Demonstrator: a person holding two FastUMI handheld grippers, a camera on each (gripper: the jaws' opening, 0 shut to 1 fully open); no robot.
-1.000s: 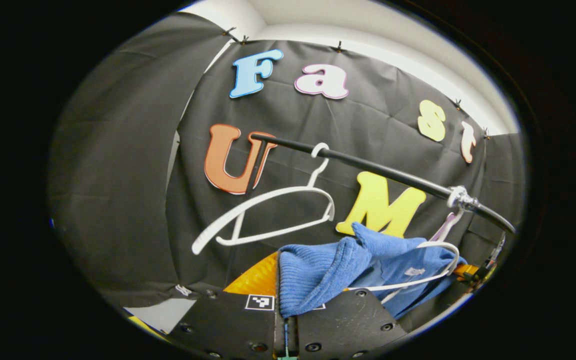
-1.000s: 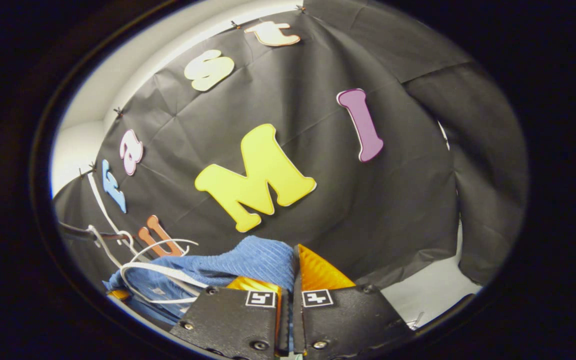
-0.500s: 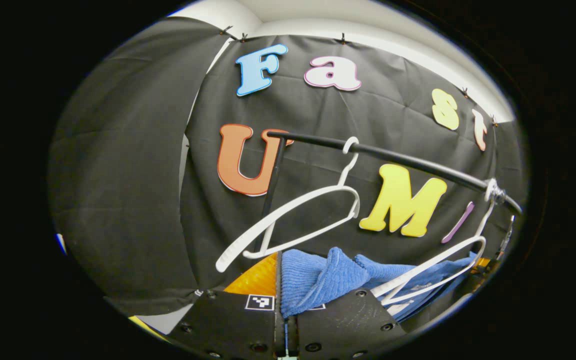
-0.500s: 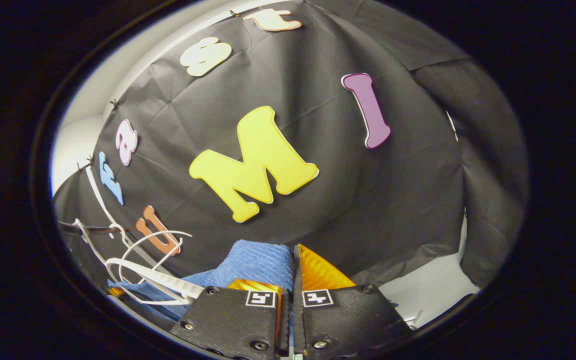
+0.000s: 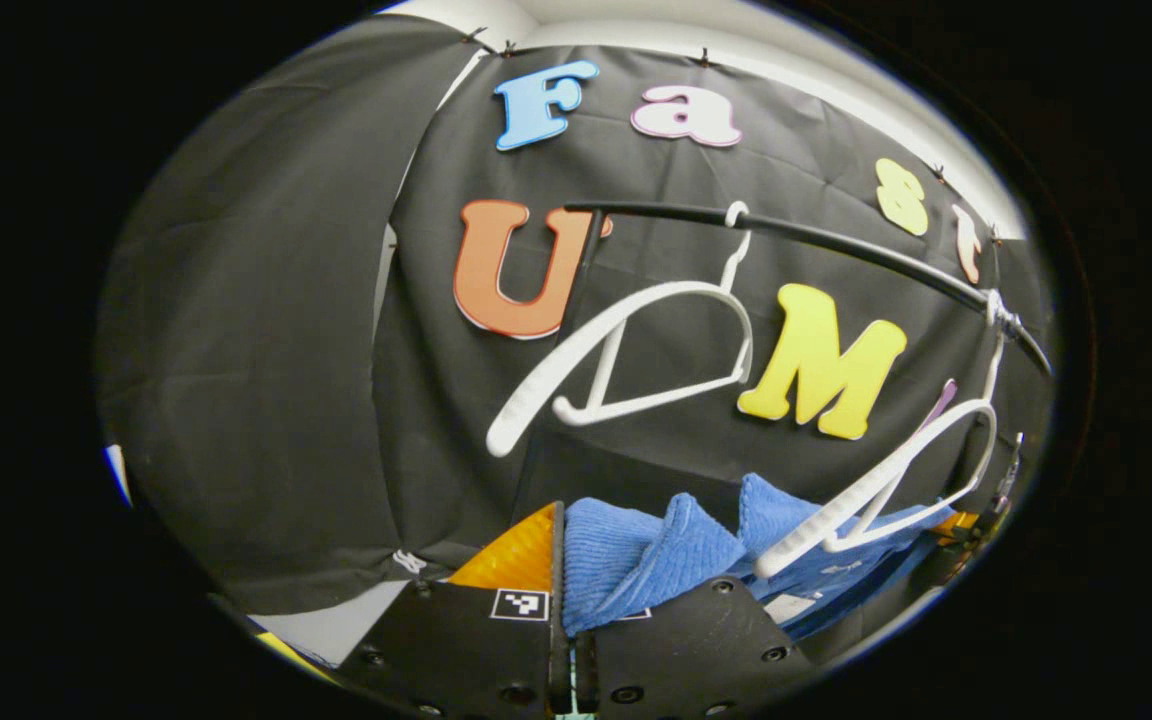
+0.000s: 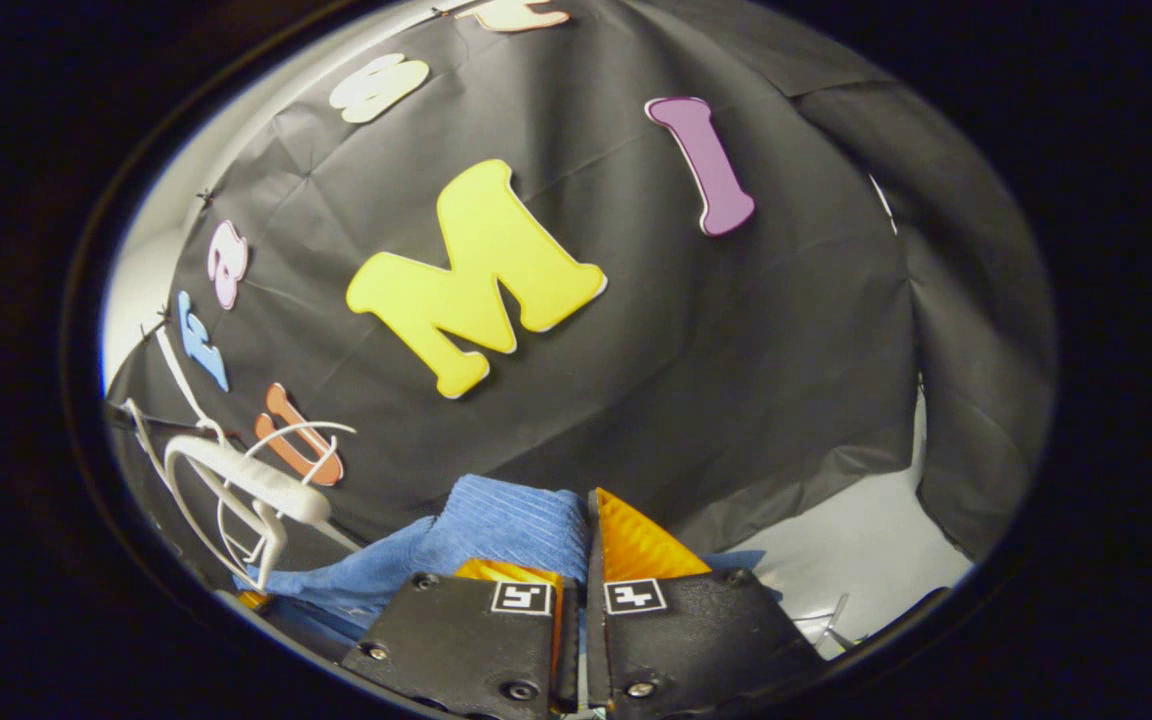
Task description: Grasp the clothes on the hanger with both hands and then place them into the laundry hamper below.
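I had both the left gripper [image 5: 564, 600] and right gripper [image 6: 581, 590] clamped on the blue top [image 5: 636, 555], low in frame, and feared the hanger [image 5: 886, 480], lower right, might snag it.

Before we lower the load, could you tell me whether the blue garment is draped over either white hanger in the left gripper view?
No, the blue garment sits below both hangers, pinched in the left gripper.

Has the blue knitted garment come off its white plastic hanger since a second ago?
Yes. The blue knitted garment has dropped below the white plastic hanger, which stays on the black rail.
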